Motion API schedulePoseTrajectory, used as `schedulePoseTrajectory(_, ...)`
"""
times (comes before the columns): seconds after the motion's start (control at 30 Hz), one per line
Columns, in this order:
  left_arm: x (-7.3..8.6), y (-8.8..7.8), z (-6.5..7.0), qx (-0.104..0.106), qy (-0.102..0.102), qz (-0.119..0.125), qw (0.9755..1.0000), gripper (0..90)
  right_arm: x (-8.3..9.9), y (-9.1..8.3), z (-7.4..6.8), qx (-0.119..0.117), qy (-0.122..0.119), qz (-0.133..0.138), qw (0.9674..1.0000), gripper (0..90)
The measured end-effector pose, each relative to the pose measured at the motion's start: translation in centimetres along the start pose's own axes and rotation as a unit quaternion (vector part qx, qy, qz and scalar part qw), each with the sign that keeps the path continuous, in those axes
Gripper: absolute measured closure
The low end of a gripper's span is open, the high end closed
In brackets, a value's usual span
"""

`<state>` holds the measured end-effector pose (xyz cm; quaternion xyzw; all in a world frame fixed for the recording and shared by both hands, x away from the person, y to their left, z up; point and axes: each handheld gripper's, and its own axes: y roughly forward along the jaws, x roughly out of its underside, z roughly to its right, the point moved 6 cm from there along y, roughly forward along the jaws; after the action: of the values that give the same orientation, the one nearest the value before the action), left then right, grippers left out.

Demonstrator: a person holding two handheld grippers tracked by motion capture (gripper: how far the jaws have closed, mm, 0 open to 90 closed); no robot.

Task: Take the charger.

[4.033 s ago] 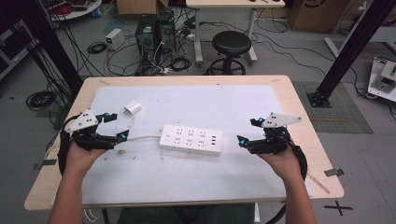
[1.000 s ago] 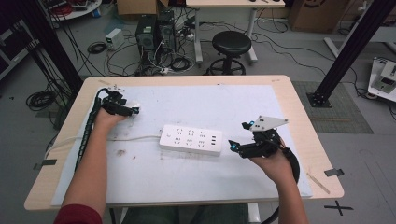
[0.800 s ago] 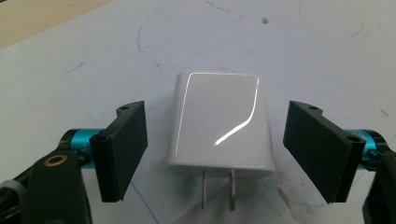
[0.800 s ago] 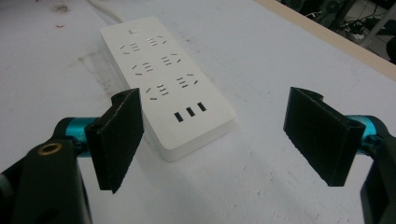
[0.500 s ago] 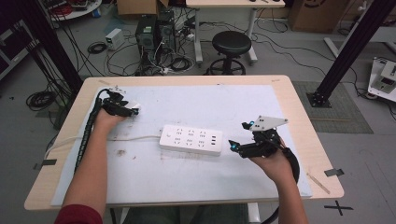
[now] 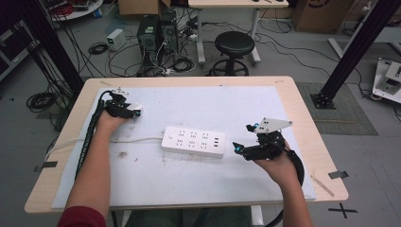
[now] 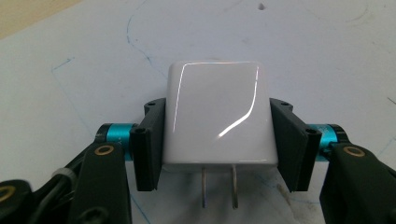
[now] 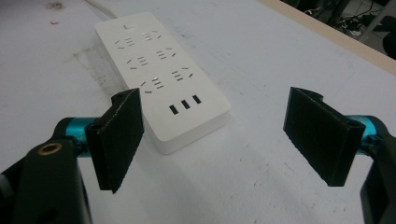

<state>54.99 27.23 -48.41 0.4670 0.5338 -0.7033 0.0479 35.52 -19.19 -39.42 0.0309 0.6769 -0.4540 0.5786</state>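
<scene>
Left gripper (image 7: 217,154): jaws clamped on the two sides of a white charger (image 7: 217,119); its two metal prongs (image 7: 218,186) point back toward the camera, between the jaws. High view shows this gripper (image 6: 124,108) only as a dark cluster with a white speck at its tip, near the table's far-left part.

Right gripper (image 8: 224,140): jaws spread wide, nothing between them. White power strip (image 8: 161,77) lies ahead of and toward its left jaw, USB end nearest; sockets legible here, barely so from above. High view: the strip (image 6: 193,141) sits just beside the right gripper (image 6: 246,140), its cord (image 6: 118,140) running off toward the left arm.

Surface: white mat (image 6: 236,109), faintly stained, on a wooden table (image 6: 307,118). Beyond: black stool (image 6: 234,45), computer tower (image 6: 149,30), floor cables.
</scene>
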Motion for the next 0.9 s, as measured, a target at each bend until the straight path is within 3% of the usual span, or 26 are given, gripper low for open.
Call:
schedulePoseTrajectory(0.17, -0.1, -0.5, 0.0, 0.000, 0.001, 0.003, 1.0000, 42.5, 0.0, 0.0, 0.0, 0.001, -0.001, 0.001, 1.0000, 20.9)
schedulePoseTrajectory(0.33, -1.3, -2.9, 0.8, 0.002, 0.029, 0.020, 0.9994, 42.5, -0.2, -0.2, 0.0, 0.000, -0.006, -0.002, 1.0000, 20.9)
schedulePoseTrajectory(0.47, -1.6, -3.8, 1.1, 0.005, 0.031, 0.029, 0.9991, 42.5, -0.4, -0.3, 0.1, 0.001, -0.008, 0.001, 1.0000, 20.9)
schedulePoseTrajectory(0.5, -2.0, -5.0, 1.6, 0.010, 0.027, 0.038, 0.9989, 42.5, -0.4, -0.3, 0.1, 0.001, -0.008, 0.001, 1.0000, 20.9)
schedulePoseTrajectory(0.53, -2.0, -5.0, 1.6, 0.010, 0.027, 0.038, 0.9989, 42.5, -0.4, -0.3, 0.1, 0.001, -0.008, 0.001, 1.0000, 20.9)
schedulePoseTrajectory(0.57, -2.3, -6.7, 2.2, 0.016, 0.026, 0.049, 0.9983, 42.5, -0.5, -0.3, 0.0, 0.000, -0.008, 0.001, 1.0000, 20.9)
schedulePoseTrajectory(0.67, -2.5, -8.0, 2.8, 0.018, 0.031, 0.066, 0.9972, 42.5, -0.5, -0.3, 0.0, -0.001, -0.008, -0.002, 1.0000, 20.9)
schedulePoseTrajectory(0.7, -2.5, -9.1, 3.5, 0.019, 0.039, 0.074, 0.9963, 42.5, -0.4, -0.4, 0.0, -0.001, -0.010, -0.003, 0.9999, 20.9)
schedulePoseTrajectory(0.8, -2.6, -10.3, 4.3, 0.021, 0.053, 0.080, 0.9951, 42.5, -0.5, -0.6, 0.0, -0.002, -0.010, -0.003, 0.9999, 20.9)
schedulePoseTrajectory(0.83, -2.6, -11.2, 5.0, 0.027, 0.069, 0.084, 0.9937, 42.5, -0.5, -0.7, 0.0, -0.003, -0.014, 0.000, 0.9999, 20.9)
schedulePoseTrajectory(0.9, -2.7, -11.5, 5.4, 0.028, 0.070, 0.088, 0.9932, 42.5, -0.6, -0.8, 0.0, -0.002, -0.013, 0.000, 0.9999, 20.9)
